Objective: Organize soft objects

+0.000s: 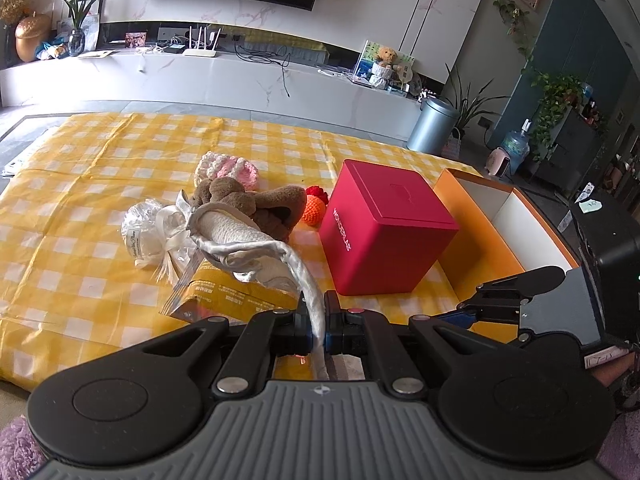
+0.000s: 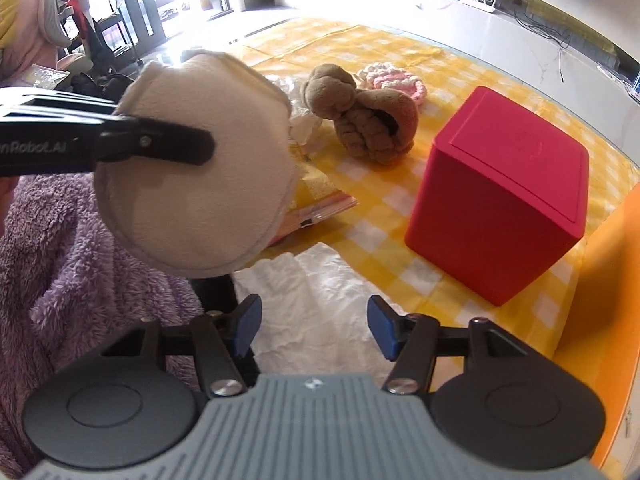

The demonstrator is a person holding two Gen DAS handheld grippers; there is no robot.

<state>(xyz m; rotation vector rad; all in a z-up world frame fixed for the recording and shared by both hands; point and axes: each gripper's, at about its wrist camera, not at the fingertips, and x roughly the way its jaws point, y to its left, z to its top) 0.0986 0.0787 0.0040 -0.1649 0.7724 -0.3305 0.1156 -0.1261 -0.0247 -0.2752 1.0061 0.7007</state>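
My left gripper (image 1: pixel 318 326) is shut on the satin ribbon edge of a round white powder puff (image 1: pixel 240 236), which it holds above the yellow checked tablecloth (image 1: pixel 100 168). The puff also shows in the right wrist view (image 2: pixel 192 184), pinched by the left gripper's black finger (image 2: pixel 160 144). My right gripper (image 2: pixel 314 326) is open and empty, low over white paper (image 2: pixel 320 304). A brown plush toy (image 2: pixel 360 116), a pink and white crochet piece (image 2: pixel 396 78) and an orange crochet ball (image 1: pixel 314 210) lie on the cloth.
A red cube box (image 1: pixel 384 228) stands to the right of the toys. An open orange box (image 1: pixel 496 220) with a white inside sits at the table's right edge. A clear wrapped bundle (image 1: pixel 148 232) and a yellow packet (image 1: pixel 236 292) lie under the puff. Purple fleece (image 2: pixel 72 256) is at left.
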